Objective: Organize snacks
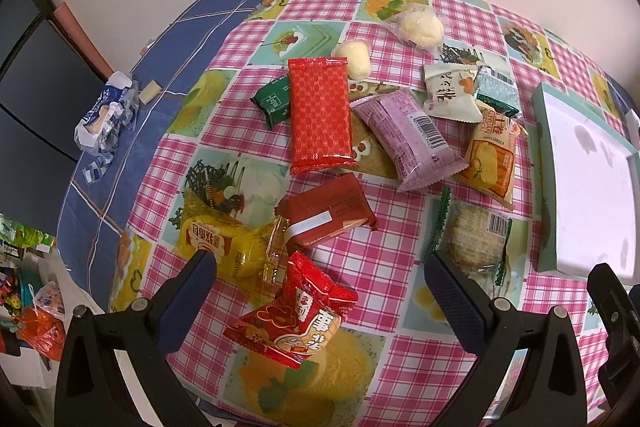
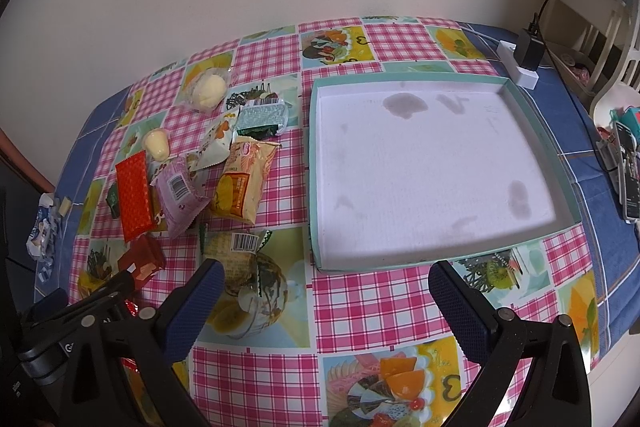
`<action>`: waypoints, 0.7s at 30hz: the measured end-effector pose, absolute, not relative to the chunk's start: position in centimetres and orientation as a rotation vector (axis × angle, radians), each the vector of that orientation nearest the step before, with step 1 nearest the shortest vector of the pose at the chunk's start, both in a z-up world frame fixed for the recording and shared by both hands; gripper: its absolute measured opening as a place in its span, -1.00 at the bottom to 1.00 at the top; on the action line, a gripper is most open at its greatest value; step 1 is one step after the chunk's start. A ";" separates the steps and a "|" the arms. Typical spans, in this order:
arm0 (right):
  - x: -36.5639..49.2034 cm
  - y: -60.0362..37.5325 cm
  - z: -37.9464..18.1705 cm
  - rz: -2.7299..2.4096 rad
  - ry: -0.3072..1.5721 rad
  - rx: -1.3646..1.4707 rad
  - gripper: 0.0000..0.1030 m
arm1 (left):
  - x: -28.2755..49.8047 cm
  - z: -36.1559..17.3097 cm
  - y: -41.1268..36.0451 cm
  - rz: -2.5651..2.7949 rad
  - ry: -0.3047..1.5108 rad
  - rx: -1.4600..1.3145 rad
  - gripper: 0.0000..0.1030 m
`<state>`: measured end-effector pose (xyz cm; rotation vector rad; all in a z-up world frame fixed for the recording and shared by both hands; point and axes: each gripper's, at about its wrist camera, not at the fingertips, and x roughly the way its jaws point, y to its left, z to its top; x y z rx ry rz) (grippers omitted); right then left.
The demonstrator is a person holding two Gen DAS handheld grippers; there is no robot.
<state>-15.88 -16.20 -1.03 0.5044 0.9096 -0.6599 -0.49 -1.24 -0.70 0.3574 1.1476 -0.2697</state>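
Note:
Several wrapped snacks lie scattered on the checked tablecloth. In the left wrist view a red candy packet point(image 1: 298, 315) lies between the fingers of my open left gripper point(image 1: 320, 285), with a yellow bread pack point(image 1: 228, 241) and a dark red bar point(image 1: 328, 215) just beyond. Farther off are a long red pack point(image 1: 320, 115), a purple pack point(image 1: 408, 139) and an orange pack point(image 1: 490, 155). A shallow teal box point(image 2: 560, 155), white inside and holding nothing, sits ahead of my open right gripper point(image 2: 326, 291). A clear rice-cracker pack point(image 2: 240, 255) lies by the right gripper's left finger.
A crumpled blue-and-white wrapper point(image 1: 106, 111) lies at the table's left edge. A white charger block with a black plug point(image 2: 524, 59) sits behind the box, and a phone point(image 2: 630, 179) lies at the far right. A wall closes off the table's back.

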 end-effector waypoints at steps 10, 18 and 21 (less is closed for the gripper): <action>-15.8 -16.2 -1.1 -0.660 0.912 0.504 1.00 | -0.5 -0.7 -1.2 -0.269 1.148 0.357 1.00; -15.7 -16.2 -1.1 -0.660 0.913 0.504 1.00 | -0.5 -0.7 -1.3 -0.269 1.148 0.357 1.00; -15.7 -16.2 -1.1 -0.653 0.912 0.503 1.00 | -0.4 -0.6 -1.1 -0.276 1.152 0.343 1.00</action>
